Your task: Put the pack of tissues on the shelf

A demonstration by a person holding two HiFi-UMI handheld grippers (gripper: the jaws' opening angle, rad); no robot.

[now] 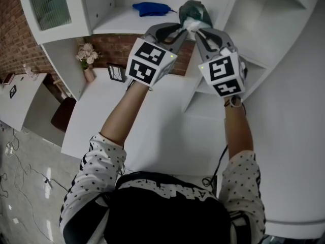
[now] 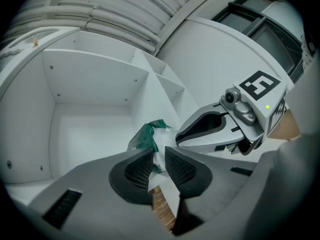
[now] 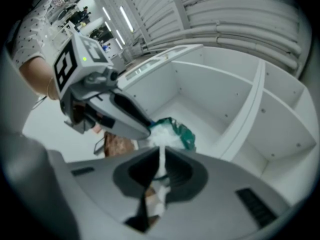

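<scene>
The pack of tissues [image 1: 195, 11], green with a white crinkled wrapper end, hangs just in front of the upper shelf [image 1: 119, 22] of a white unit. Both grippers meet at its near end. My right gripper [image 1: 199, 31] is shut on the thin white wrapper flap; in the right gripper view the flap runs straight between its closed pads [image 3: 161, 166] up to the pack [image 3: 176, 133]. My left gripper [image 1: 181, 29] comes in from the left. In the left gripper view its jaws [image 2: 159, 160] stand slightly apart, with the pack's [image 2: 149, 136] white edge in the gap.
A blue object [image 1: 152, 8] lies on the same shelf, left of the pack. Upright white dividers [image 1: 223, 14] bound the compartment on the right. Below are a white desk [image 1: 152, 131], a vase of flowers [image 1: 87, 59], a small picture frame [image 1: 116, 73] and a dark chair [image 1: 63, 114].
</scene>
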